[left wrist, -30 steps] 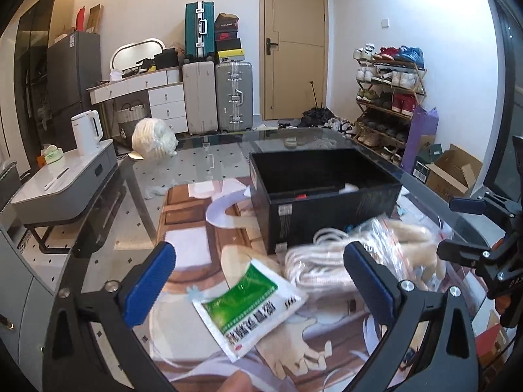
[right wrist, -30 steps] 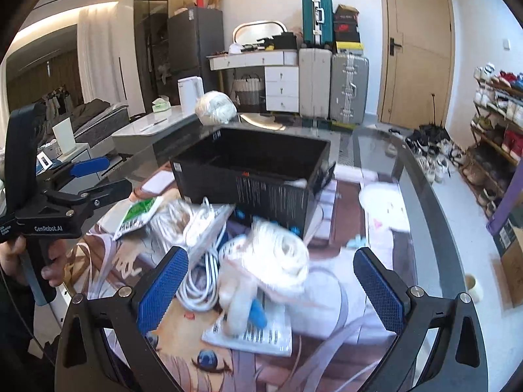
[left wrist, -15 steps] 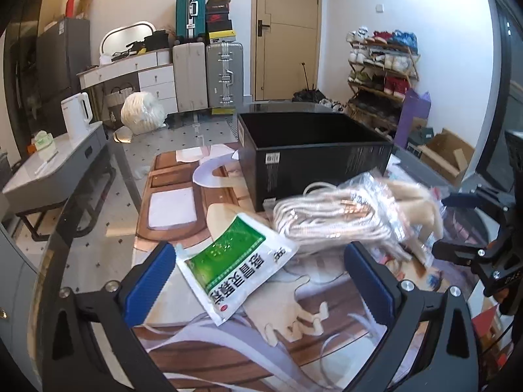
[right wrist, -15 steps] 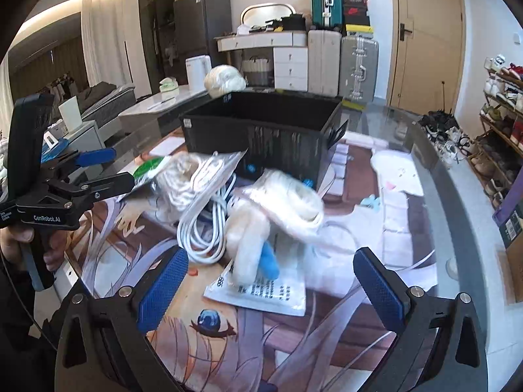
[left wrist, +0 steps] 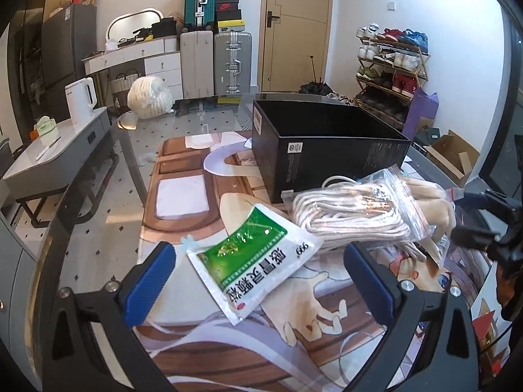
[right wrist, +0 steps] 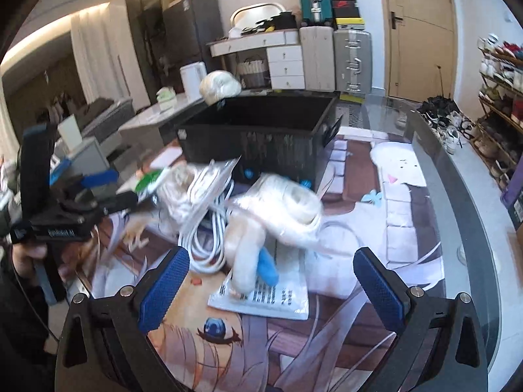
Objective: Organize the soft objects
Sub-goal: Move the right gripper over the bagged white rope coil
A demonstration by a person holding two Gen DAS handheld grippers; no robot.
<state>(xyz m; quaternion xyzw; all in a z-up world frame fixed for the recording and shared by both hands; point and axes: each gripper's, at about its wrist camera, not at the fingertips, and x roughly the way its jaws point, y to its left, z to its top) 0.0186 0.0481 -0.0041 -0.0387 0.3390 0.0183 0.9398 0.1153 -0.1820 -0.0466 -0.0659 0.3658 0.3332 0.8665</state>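
Hovering with our left gripper (left wrist: 258,272) spread wide, we have the green sachet (left wrist: 251,259) dead ahead between the fingers, lying slantwise; our right gripper (right wrist: 271,281), also spread, faces the plush toy (right wrist: 243,251).

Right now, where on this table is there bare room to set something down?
Free: the mat left of the black box and behind the green packet. Also the mat right of the box. Crowded: in front of the box, around the bagged rope.
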